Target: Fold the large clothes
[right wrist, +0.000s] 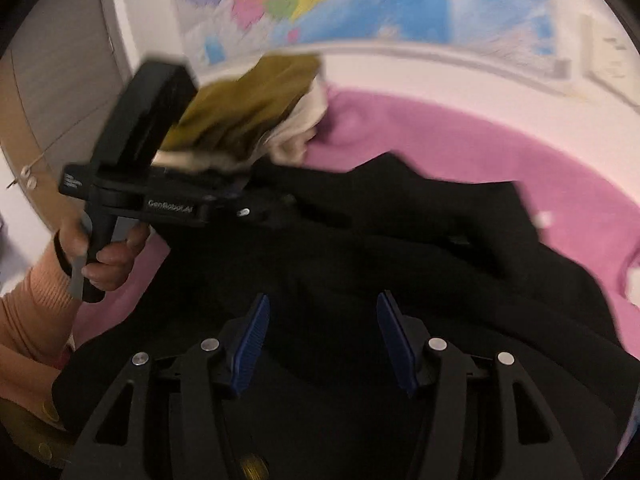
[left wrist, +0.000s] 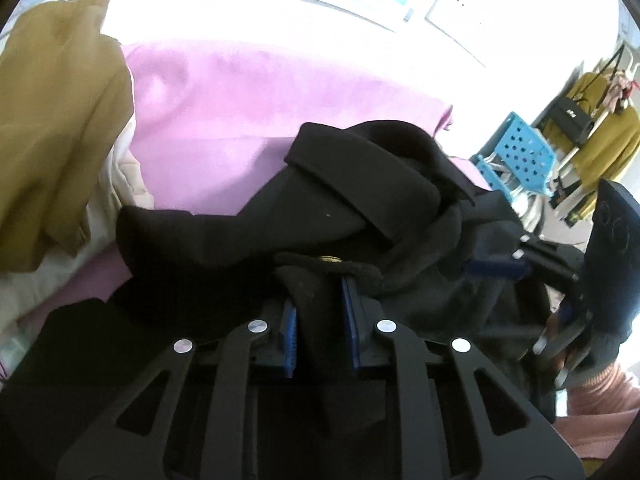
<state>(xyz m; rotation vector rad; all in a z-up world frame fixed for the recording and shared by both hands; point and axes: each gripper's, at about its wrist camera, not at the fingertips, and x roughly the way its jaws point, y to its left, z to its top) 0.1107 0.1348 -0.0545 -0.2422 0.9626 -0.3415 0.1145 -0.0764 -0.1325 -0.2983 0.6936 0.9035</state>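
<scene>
A large black garment (left wrist: pixel 360 200) lies crumpled on a pink sheet (left wrist: pixel 240 120). My left gripper (left wrist: pixel 318 312) is shut on a bunched fold of the black garment, with a gold button just past the blue pads. In the right wrist view the black garment (right wrist: pixel 400 248) fills the middle. My right gripper (right wrist: pixel 322 336) is open, its blue pads wide apart over the cloth, holding nothing. The left gripper's body (right wrist: pixel 168 200) shows at the left of that view, held in a hand. The right gripper's body (left wrist: pixel 600 280) shows at the right edge of the left wrist view.
An olive-brown garment (left wrist: pixel 60 120) lies on a cream garment (left wrist: pixel 120 184) at the far left of the sheet, seen also in the right wrist view (right wrist: pixel 248 108). A blue perforated crate (left wrist: pixel 520 152) and a rack with yellow clothes (left wrist: pixel 600 132) stand at the right. A map (right wrist: pixel 360 0) hangs on the wall.
</scene>
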